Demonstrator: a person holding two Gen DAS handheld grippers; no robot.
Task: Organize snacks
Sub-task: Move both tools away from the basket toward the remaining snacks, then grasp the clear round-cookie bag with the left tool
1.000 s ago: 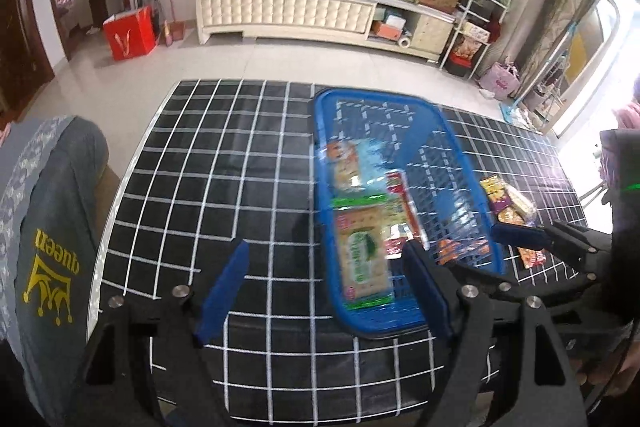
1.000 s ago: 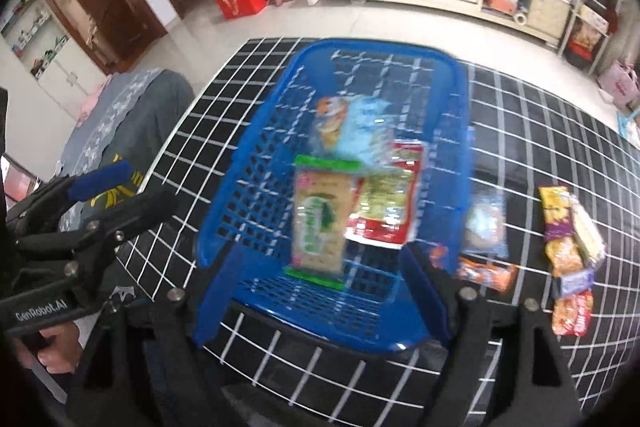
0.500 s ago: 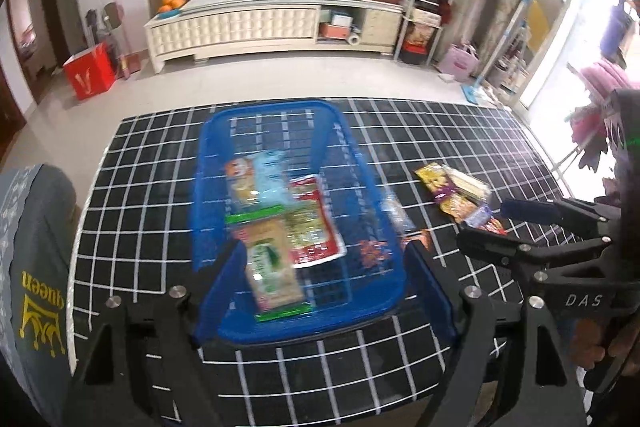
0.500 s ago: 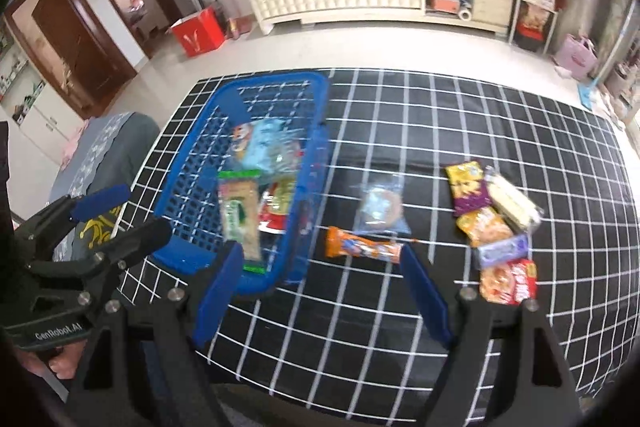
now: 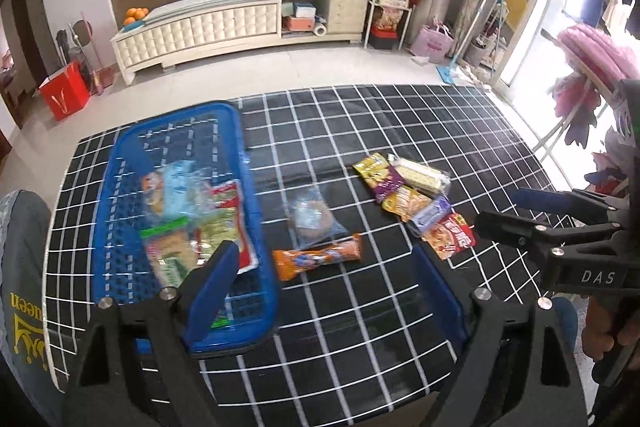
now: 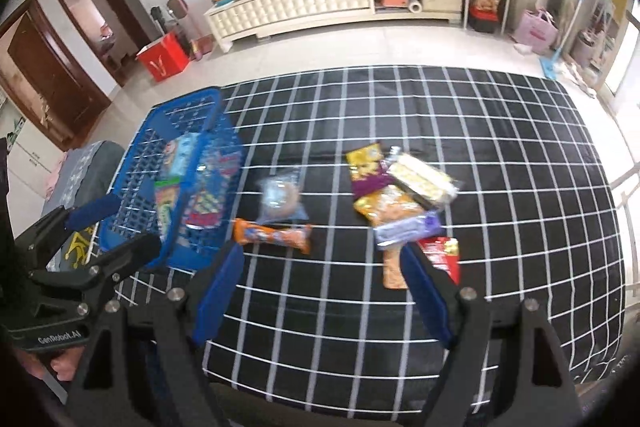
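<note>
the orange snack bar (image 6: 273, 236) is lying crosswise on the grid cloth (image 6: 500, 155), just ahead and left of the right gripper (image 6: 324, 293), whose jaws are spreading wide, empty. the left gripper (image 5: 332, 291) is gaping too. glossy crinkly wrapper, beside the blue mesh basket (image 5: 120, 155).

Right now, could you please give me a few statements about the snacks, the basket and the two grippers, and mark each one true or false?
1. The blue basket already holds several snack packets. True.
2. The orange snack bar lies inside the basket. False: it lies on the checked tablecloth, beside the basket.
3. The left gripper is shut on a packet. False: it is open and empty.
4. The right gripper is open and holds nothing. True.
5. A cluster of packets lies right of the clear-wrapped round snack. True.
</note>
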